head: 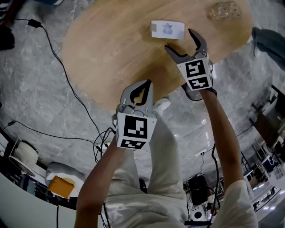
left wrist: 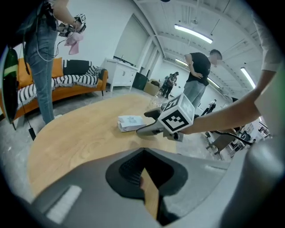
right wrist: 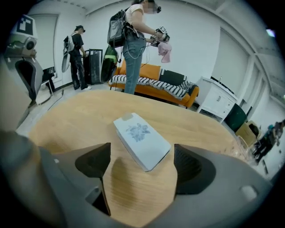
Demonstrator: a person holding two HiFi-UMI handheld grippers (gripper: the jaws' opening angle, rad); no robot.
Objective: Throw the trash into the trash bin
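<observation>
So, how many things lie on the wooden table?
2: a white packet in the middle and a clear crumpled item at the table's far edge; none seems hidden.

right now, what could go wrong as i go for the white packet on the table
1. The flat white packet with a blue flower print lies slanted across the open right tool; closing may catch only a corner and spin it.
2. It lies flush on the oval wooden table, so the tool may shove it away.
3. Black cables cross the grey floor: a trip hazard.
</observation>
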